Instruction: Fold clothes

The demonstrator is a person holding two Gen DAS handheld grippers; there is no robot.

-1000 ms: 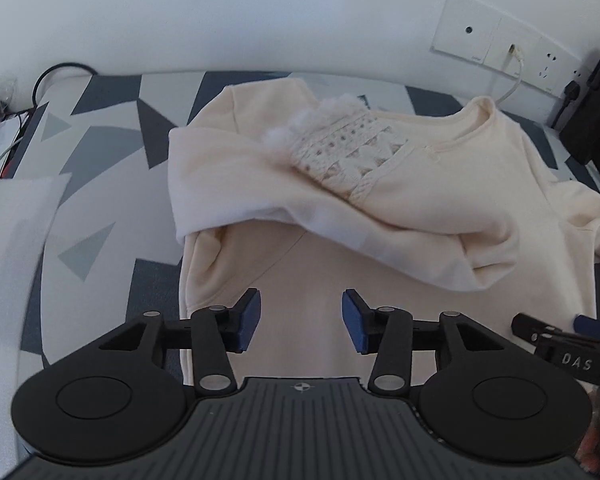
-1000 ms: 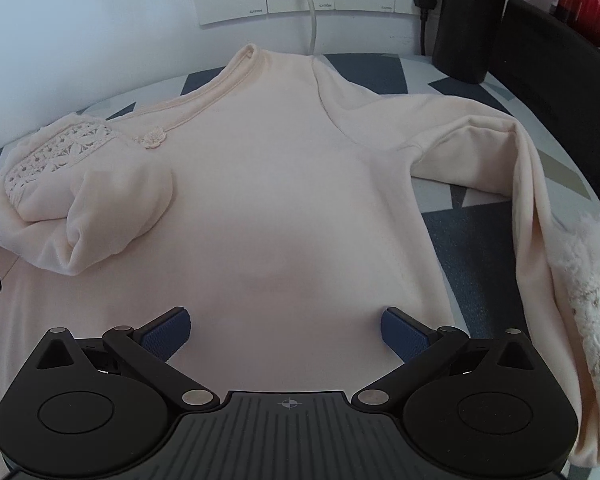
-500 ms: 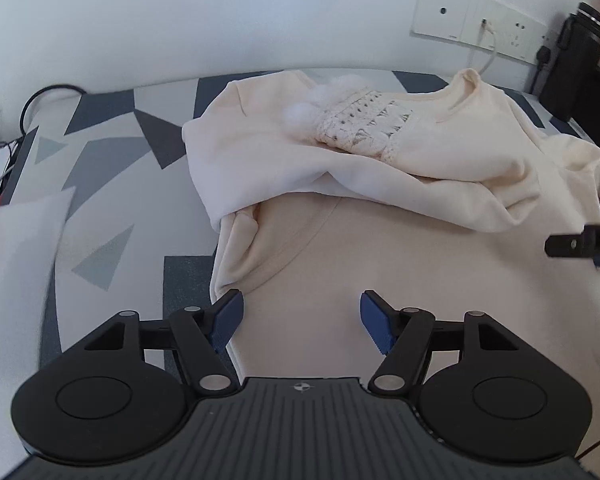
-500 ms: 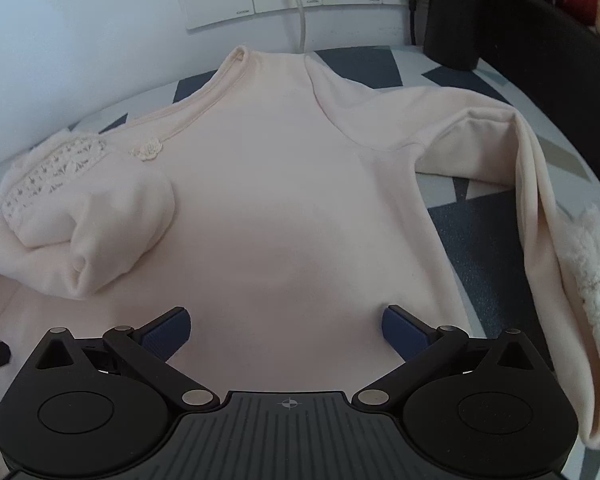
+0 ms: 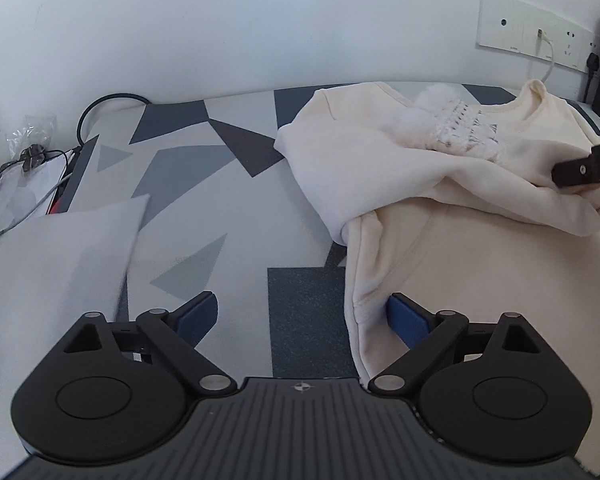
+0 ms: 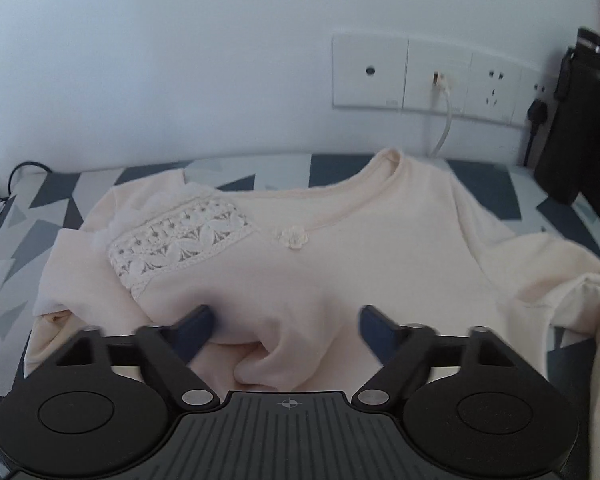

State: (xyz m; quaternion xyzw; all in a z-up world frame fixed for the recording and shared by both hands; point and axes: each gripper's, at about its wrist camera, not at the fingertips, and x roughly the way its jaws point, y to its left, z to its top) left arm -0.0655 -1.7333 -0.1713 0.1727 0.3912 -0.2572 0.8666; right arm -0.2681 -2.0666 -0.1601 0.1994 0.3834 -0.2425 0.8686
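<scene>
Partly hidden and cropped

Cream top (image 6: 380,264) cut off at right edge in both views; lower hem hidden behind right gripper (image 6: 286,322); bagged clutter (image 5: 32,140) near left edge too small to identify.

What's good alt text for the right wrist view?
A cream sweater lies on a patterned surface, its lace-trimmed sleeve folded across the chest. The right hand-held gripper is closing around a fold.

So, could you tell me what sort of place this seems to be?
Probably a home or office room: a cream sweater lies on a table with a geometric grey cloth, against a white wall with a socket panel.
</scene>
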